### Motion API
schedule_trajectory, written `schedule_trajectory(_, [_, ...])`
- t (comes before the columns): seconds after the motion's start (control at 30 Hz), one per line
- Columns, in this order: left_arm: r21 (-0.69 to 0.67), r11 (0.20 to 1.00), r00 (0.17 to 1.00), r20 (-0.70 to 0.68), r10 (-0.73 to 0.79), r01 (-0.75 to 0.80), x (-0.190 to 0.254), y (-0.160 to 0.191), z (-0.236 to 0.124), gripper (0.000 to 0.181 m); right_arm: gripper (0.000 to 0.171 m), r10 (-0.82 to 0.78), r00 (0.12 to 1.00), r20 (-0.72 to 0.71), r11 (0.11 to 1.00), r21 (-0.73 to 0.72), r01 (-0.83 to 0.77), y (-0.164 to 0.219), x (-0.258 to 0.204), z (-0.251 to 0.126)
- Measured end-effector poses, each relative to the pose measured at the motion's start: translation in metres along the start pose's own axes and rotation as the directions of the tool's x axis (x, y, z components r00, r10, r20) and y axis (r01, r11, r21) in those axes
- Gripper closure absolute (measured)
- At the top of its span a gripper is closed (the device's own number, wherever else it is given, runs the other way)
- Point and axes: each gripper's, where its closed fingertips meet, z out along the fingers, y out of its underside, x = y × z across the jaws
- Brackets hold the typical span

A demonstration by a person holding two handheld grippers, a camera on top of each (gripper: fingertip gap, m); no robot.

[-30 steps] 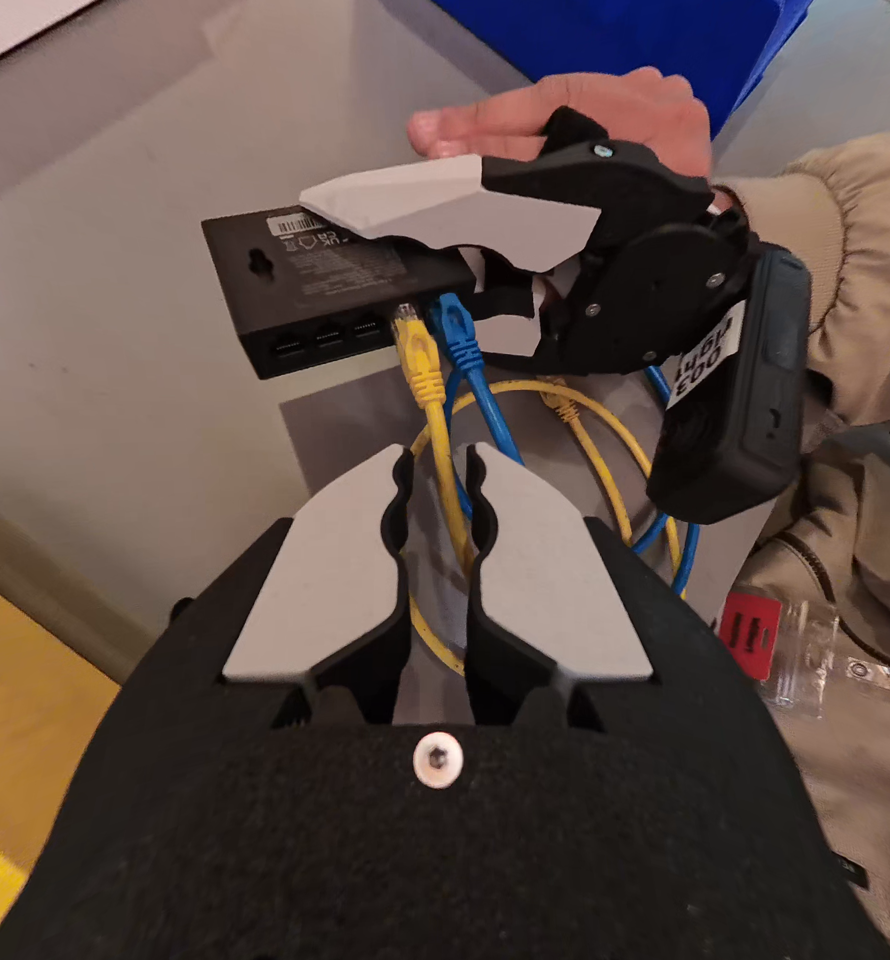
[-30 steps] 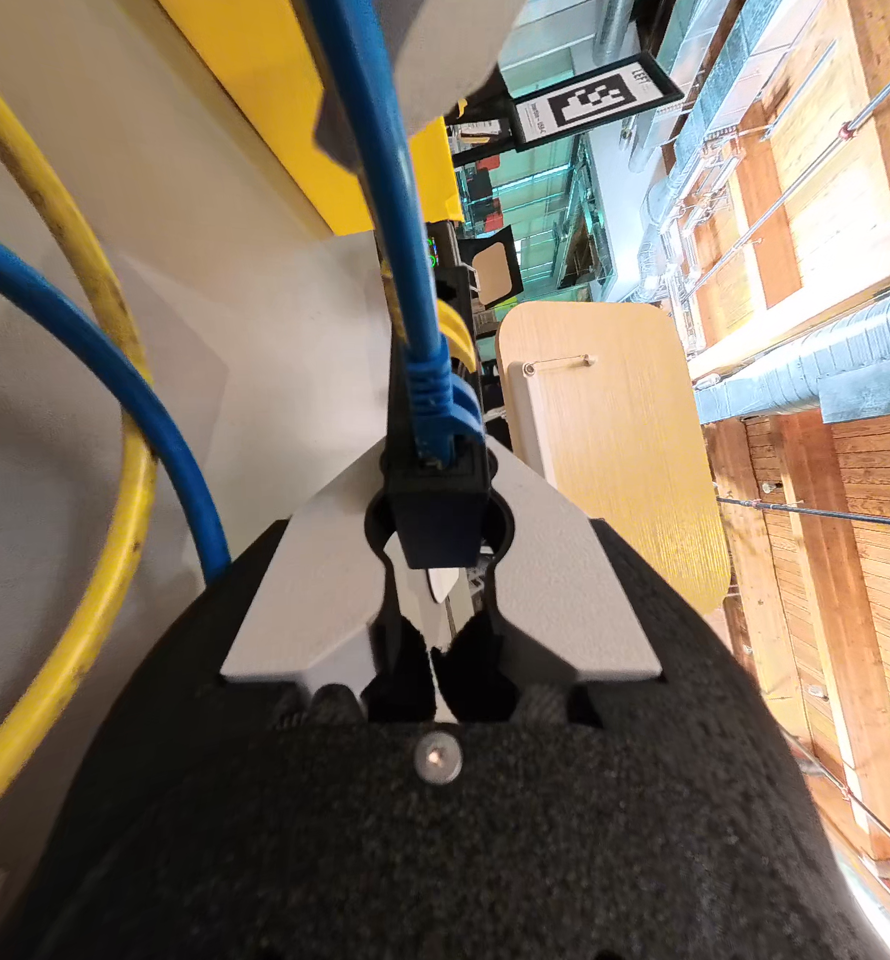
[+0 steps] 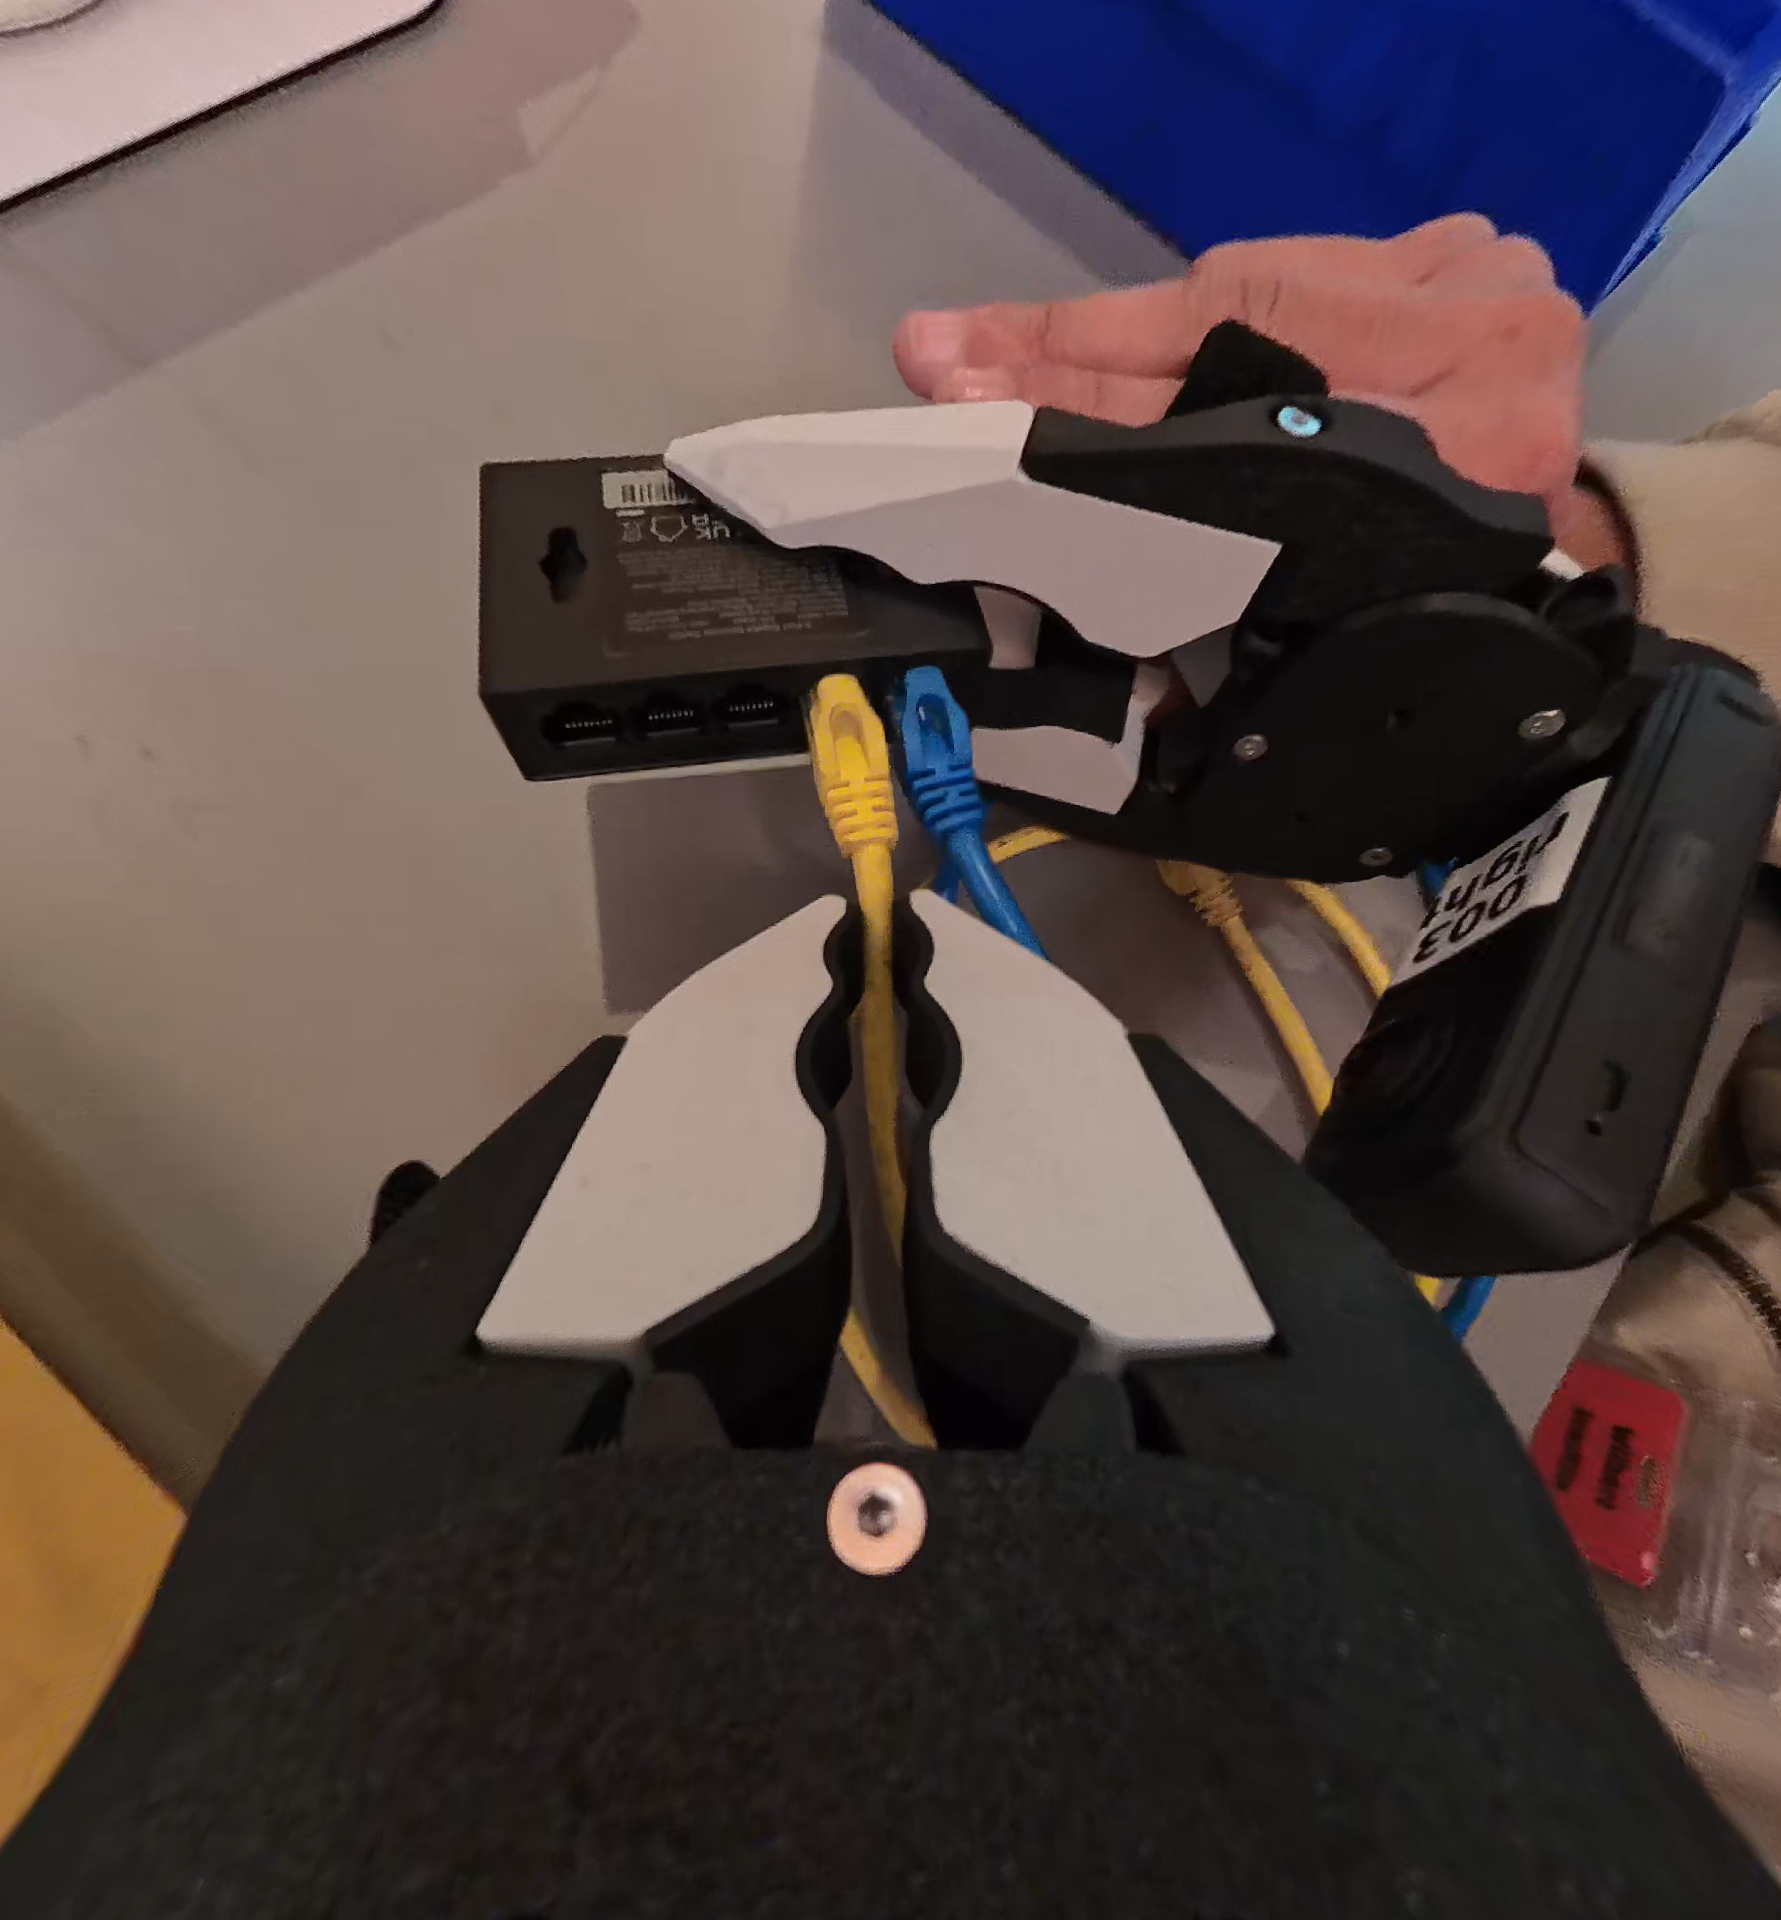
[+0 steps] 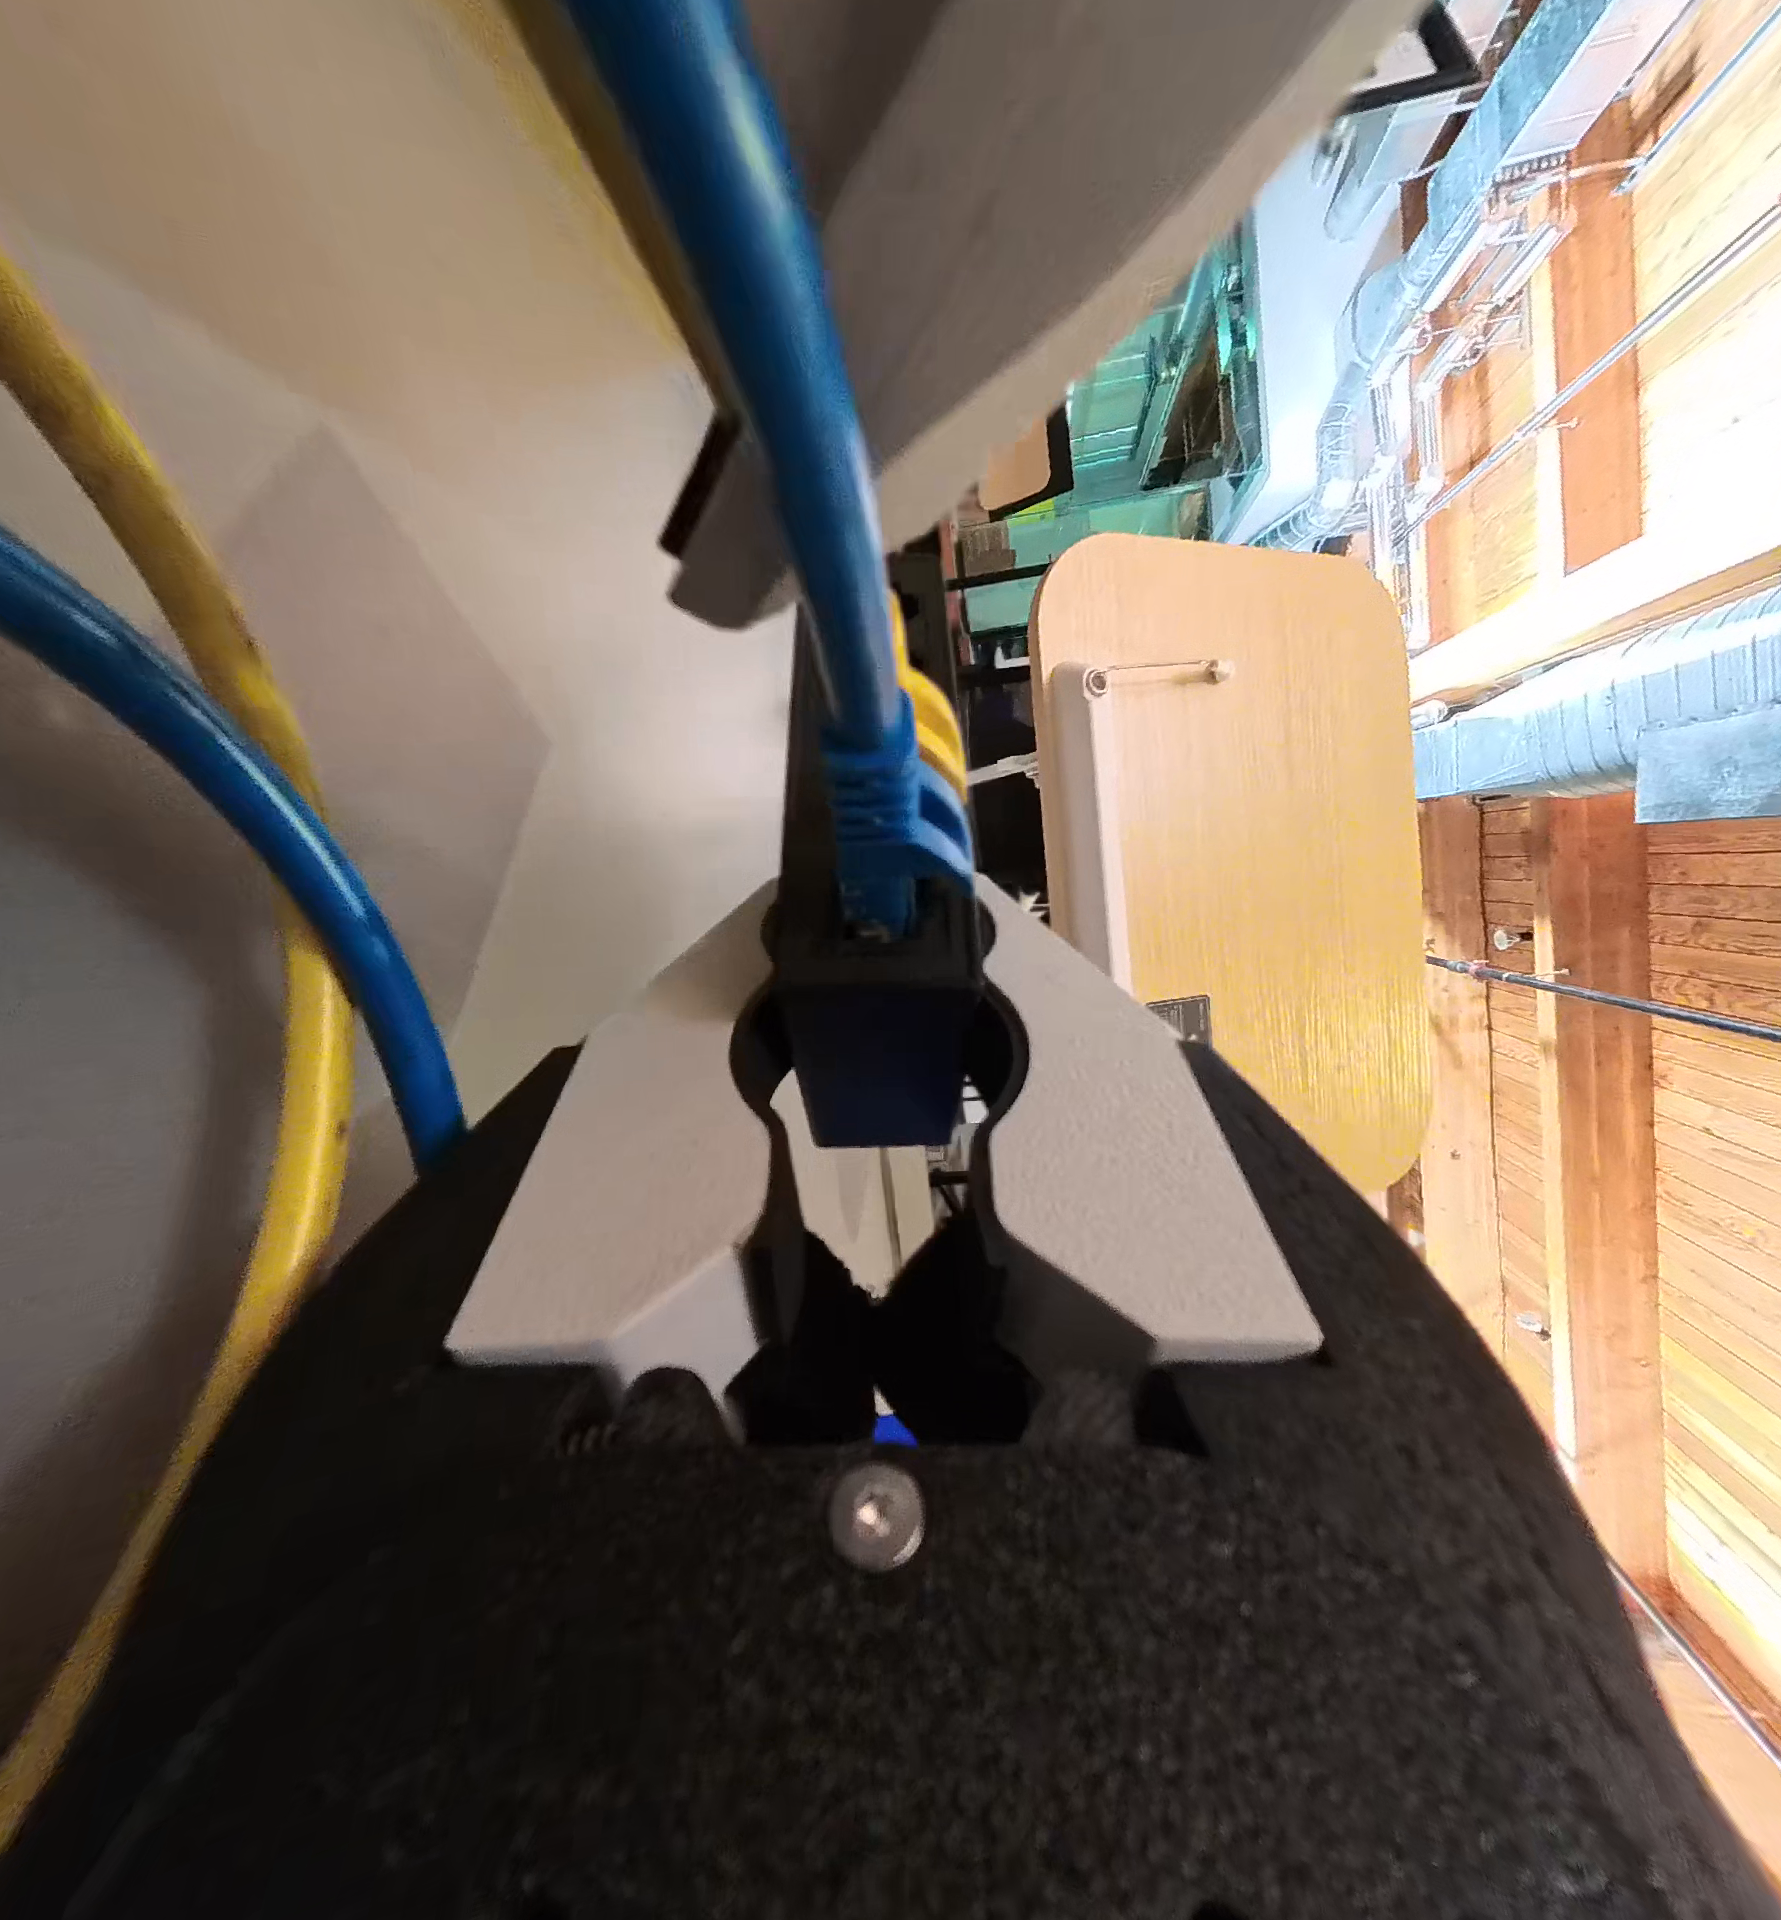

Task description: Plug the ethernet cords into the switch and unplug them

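The black switch [image 3: 657, 603] is held off the grey table, underside up, by my right gripper [image 4: 875, 935], which is shut on its end [image 4: 881, 1049]. A yellow cord's plug [image 3: 850, 764] and a blue cord's plug [image 3: 933, 748] sit side by side in its ports; three ports to their left are empty. My left gripper [image 3: 878, 914] is just below the yellow plug, with its jaws closed on the yellow cord, which runs back between the fingers. In the right wrist view the blue plug [image 4: 870, 821] is in front and the yellow plug [image 4: 933, 727] behind it.
A loose yellow plug [image 3: 1203, 894] and cord loops lie on the table under the right gripper. A blue bin [image 3: 1333, 104] stands at the back right. A red-tagged plastic bag [image 3: 1603, 1475] lies at the right. The table edge runs along the lower left. Spacing between my two grippers at the tips: around 8 cm.
My left gripper has moved up along the yellow cord toward the switch and its jaws have narrowed onto the cord. The right gripper still holds the switch.
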Motion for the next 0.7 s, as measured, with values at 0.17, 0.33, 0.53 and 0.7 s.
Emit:
schedule_trajectory(0.17, [0.077, 0.997, 0.999, -0.036, -0.003, 0.006, 0.001, -0.012, -0.005, 0.177, 0.145, 0.078, 0.997, 0.021, 0.997, 0.016, -0.079, 0.001, 0.003, 0.002])
schedule_trajectory(0.33, [0.101, 0.994, 0.999, 0.017, -0.046, 0.044, -0.004, -0.016, -0.001, 0.176, 0.144, 0.063, 0.998, 0.028, 0.996, 0.056, -0.064, 0.005, 0.005, 0.009])
schedule_trajectory(0.53, [0.108, 0.982, 0.960, 0.219, -0.174, 0.153, -0.051, -0.007, -0.010, 0.176, 0.125, 0.207, 0.967, 0.151, 0.978, -0.025, -0.205, 0.021, 0.001, 0.001])
schedule_trajectory(0.7, [0.248, 0.923, 0.898, 0.259, -0.357, 0.295, -0.076, -0.008, -0.018, 0.176, 0.120, 0.613, 0.661, 0.433, 0.774, -0.158, -0.614, -0.001, 0.010, -0.042])
